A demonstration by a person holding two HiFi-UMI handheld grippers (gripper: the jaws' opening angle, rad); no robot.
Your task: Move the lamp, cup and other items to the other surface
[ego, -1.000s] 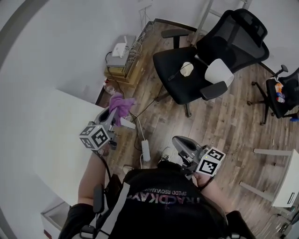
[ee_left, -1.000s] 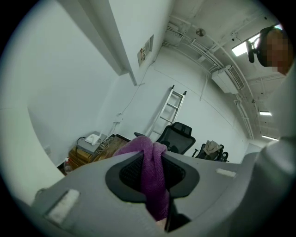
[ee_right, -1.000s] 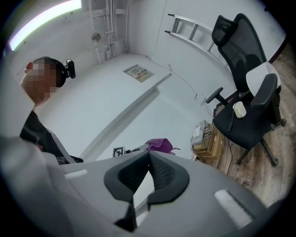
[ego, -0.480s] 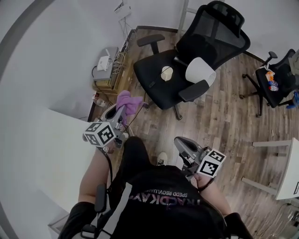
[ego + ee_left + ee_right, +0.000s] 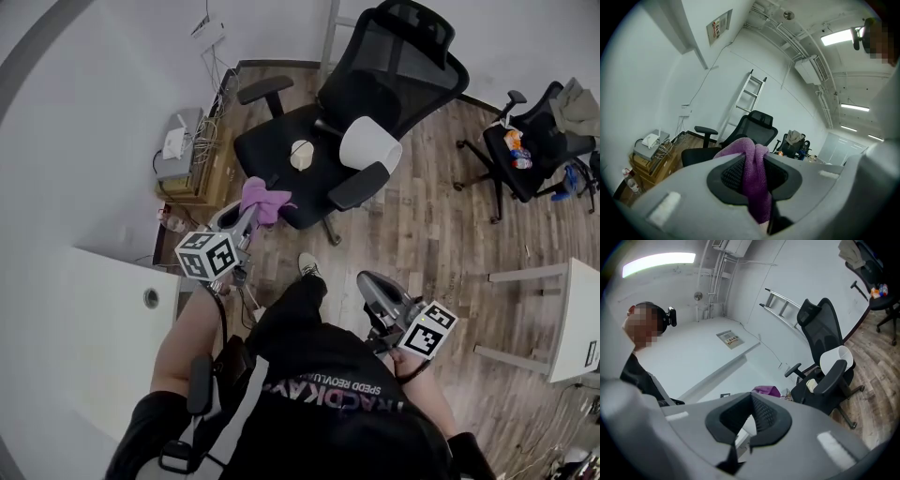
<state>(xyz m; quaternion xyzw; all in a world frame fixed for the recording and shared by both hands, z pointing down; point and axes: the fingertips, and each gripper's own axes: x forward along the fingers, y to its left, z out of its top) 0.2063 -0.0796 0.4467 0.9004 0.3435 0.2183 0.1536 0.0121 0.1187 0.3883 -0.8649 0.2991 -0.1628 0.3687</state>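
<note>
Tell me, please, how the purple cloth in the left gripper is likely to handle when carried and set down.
The purple fleecy cloth is probably floppy: it bunches and folds over between the left gripper's closed jaws. It seems light, since one pinch carries all of it. Set down, it should slump, not roll.

The left gripper (image 5: 246, 214), clamped on the crumpled purple cloth (image 5: 265, 198), has swung off the white bench (image 5: 84, 328) to the black mesh office chair's (image 5: 272, 152) seat edge (the person stepped closer).
</note>
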